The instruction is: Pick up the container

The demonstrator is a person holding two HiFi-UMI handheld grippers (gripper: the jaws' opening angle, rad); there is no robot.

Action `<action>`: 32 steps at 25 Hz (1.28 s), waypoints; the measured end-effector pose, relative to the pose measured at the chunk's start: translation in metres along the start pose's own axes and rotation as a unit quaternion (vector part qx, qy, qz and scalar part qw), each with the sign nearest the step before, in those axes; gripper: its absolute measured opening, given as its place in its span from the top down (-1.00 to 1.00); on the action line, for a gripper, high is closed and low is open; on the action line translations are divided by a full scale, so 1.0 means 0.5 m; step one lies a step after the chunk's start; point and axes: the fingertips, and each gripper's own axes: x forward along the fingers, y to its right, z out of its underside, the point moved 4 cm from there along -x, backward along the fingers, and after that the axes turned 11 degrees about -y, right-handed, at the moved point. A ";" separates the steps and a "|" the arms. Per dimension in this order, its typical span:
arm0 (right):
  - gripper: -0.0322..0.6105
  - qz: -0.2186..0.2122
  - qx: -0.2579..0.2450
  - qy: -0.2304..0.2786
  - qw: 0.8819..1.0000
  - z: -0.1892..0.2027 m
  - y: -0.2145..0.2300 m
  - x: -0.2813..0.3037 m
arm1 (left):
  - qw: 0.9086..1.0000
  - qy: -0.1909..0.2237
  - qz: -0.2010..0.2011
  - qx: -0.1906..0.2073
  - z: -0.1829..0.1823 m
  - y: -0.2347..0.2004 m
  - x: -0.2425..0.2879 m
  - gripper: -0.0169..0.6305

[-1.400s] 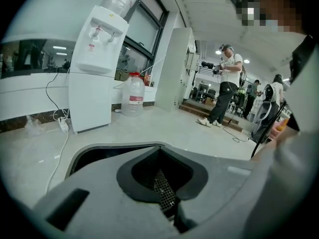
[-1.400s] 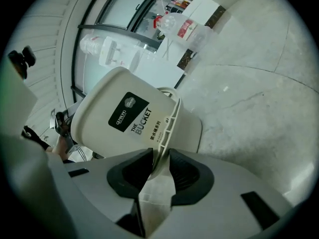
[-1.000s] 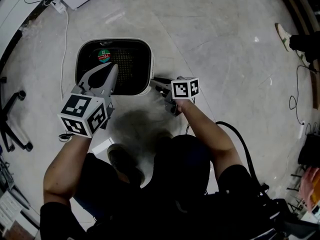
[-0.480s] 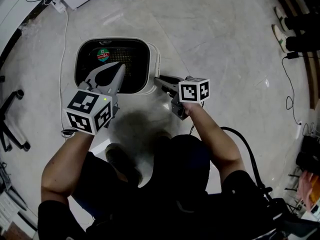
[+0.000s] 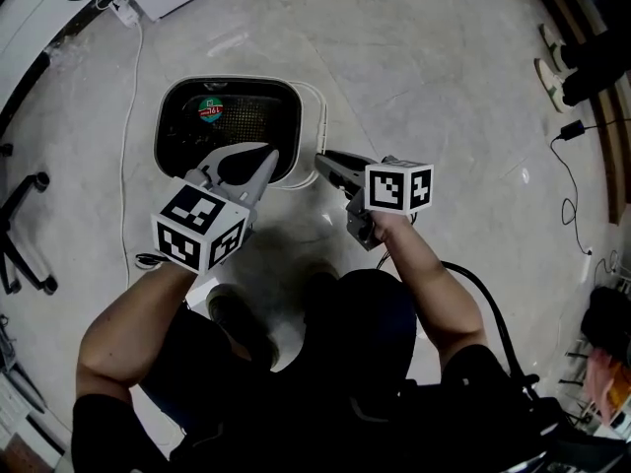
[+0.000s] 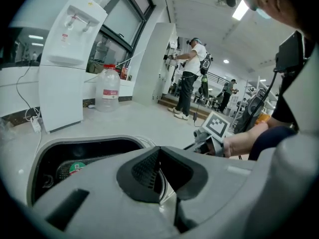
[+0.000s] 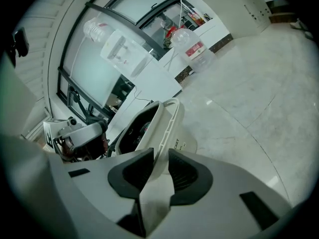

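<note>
- Our right gripper (image 5: 322, 162) (image 7: 160, 169) is clamped on the container (image 5: 229, 81) (image 7: 163, 126): the thin white side wall runs up between its two dark pads, which press on it from either side.
- From that gripper the container stretches ahead and to the left, its dark inside facing our left gripper.
- Our left gripper (image 5: 267, 158) (image 6: 159, 169) is clenched with nothing between its jaws.
- The container's near rim (image 6: 84, 142) lies just ahead of and below the left gripper's tips; we cannot tell whether they touch it.
- A round green-and-red disc (image 5: 209, 110) (image 6: 76, 167) lies on the container's dark bottom, ahead of the left gripper.
</note>
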 end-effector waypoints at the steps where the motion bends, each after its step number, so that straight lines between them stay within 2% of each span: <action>1: 0.63 0.003 -0.002 0.000 1.000 -0.005 -0.007 -0.006 | 1.000 -0.004 0.006 0.006 0.003 0.006 0.002 0.92; 10: 0.63 -0.004 -0.043 0.017 0.999 -0.051 -0.100 -0.061 | 0.997 -0.013 0.058 0.055 0.008 0.063 -0.001 0.91; 11: 0.63 -0.004 -0.045 0.020 0.999 -0.054 -0.106 -0.064 | 0.996 -0.017 0.063 0.058 0.012 0.068 0.000 0.88; 14: 0.63 -0.002 -0.052 0.029 0.998 -0.062 -0.125 -0.069 | 0.994 -0.034 0.086 0.061 0.025 0.083 0.004 0.53; 16: 0.63 -0.004 -0.053 0.034 0.998 -0.065 -0.138 -0.070 | 0.993 -0.043 0.097 0.054 0.034 0.089 0.008 0.48; 20: 0.63 -0.003 -0.053 0.034 0.998 -0.061 -0.147 -0.067 | 0.991 -0.062 0.092 0.070 0.053 0.088 0.022 0.45; 22: 0.63 -0.009 -0.051 0.036 0.998 -0.061 -0.150 -0.071 | 0.991 -0.073 0.093 0.062 0.062 0.086 0.031 0.45; 25: 0.63 -0.018 -0.057 0.044 0.997 -0.068 -0.164 -0.079 | 0.991 -0.087 0.076 0.071 0.073 0.082 0.044 0.45; 27: 0.63 -0.023 -0.064 0.047 0.997 -0.072 -0.175 -0.082 | 0.991 -0.088 0.061 0.084 0.073 0.078 0.042 0.45; 32: 0.65 -0.036 -0.085 0.046 0.995 -0.087 -0.204 -0.085 | 0.993 -0.076 0.053 0.075 0.060 0.068 0.026 0.51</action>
